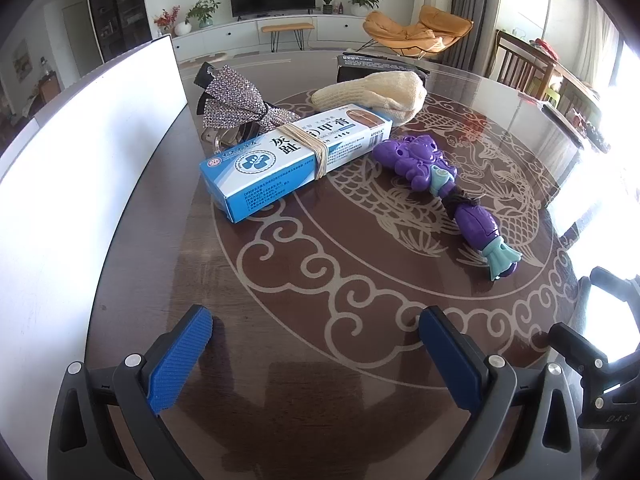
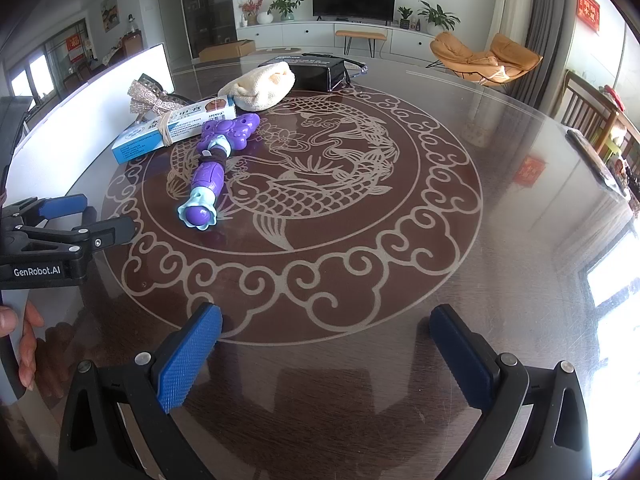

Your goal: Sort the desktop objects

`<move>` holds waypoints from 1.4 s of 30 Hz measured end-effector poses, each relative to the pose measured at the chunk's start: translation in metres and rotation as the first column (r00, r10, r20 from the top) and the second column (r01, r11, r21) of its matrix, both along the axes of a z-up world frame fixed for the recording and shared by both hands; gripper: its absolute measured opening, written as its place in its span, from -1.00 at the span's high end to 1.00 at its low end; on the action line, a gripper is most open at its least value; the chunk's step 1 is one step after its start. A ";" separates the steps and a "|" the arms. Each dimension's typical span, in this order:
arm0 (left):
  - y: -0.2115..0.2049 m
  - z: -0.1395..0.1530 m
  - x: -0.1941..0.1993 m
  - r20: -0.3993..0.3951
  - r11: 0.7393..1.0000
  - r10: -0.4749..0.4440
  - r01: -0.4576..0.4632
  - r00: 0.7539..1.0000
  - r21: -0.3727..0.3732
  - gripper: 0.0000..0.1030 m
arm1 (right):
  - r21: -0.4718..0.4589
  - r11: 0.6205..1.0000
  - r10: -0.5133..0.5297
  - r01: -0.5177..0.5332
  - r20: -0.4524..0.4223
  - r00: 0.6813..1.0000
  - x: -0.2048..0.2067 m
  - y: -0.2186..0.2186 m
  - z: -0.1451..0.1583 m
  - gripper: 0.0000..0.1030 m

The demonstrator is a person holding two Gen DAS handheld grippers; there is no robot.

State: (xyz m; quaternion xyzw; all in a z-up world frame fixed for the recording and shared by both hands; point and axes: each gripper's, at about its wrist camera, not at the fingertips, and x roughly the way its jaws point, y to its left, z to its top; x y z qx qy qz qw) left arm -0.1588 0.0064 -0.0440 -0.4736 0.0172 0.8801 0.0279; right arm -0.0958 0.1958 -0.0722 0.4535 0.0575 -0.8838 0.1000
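Both spread wide, empty: left gripper (image 1: 316, 330), right gripper (image 2: 326, 326); purple toy (image 2: 218, 160) beside medicine box (image 1: 296, 154).

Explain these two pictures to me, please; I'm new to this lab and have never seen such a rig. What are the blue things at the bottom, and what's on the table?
No robot arm here: a person holds a two-finger gripper in each hand, and each gripper carries a wide-angle camera looking along its fingers. The blue pads are those fingers. One picture comes from the left gripper, the other from the right gripper; the right view also catches the left gripper from the side, with the person's hand. Both grippers are open and hold nothing. On the round table lie a blue-and-white box bound with a rubber band, a purple toy, a cream knitted cloth, a sparkly bow and a black box. A white board stands at the left.
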 end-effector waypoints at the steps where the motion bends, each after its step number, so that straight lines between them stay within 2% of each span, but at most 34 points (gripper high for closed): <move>1: 0.000 0.000 0.000 0.000 1.000 0.004 -0.004 1.000 -0.001 -1.00 | 0.000 1.000 0.000 0.000 0.000 1.000 0.000 0.000 0.000 -1.00; 7: 0.001 0.000 -0.006 -0.005 0.998 0.068 -0.068 0.998 -0.001 -1.00 | 0.000 1.000 0.000 0.000 0.000 1.000 0.000 0.000 0.000 -1.00; 11: 0.003 0.000 -0.008 -0.041 0.993 0.119 -0.119 0.992 0.001 -1.00 | 0.000 1.000 0.000 0.000 0.000 1.000 0.000 0.000 0.000 -1.00; 42: 0.002 0.000 -0.008 -0.043 0.993 0.120 -0.120 0.992 0.001 -1.00 | 0.000 1.000 0.000 0.000 0.000 1.000 0.000 0.000 0.000 -1.00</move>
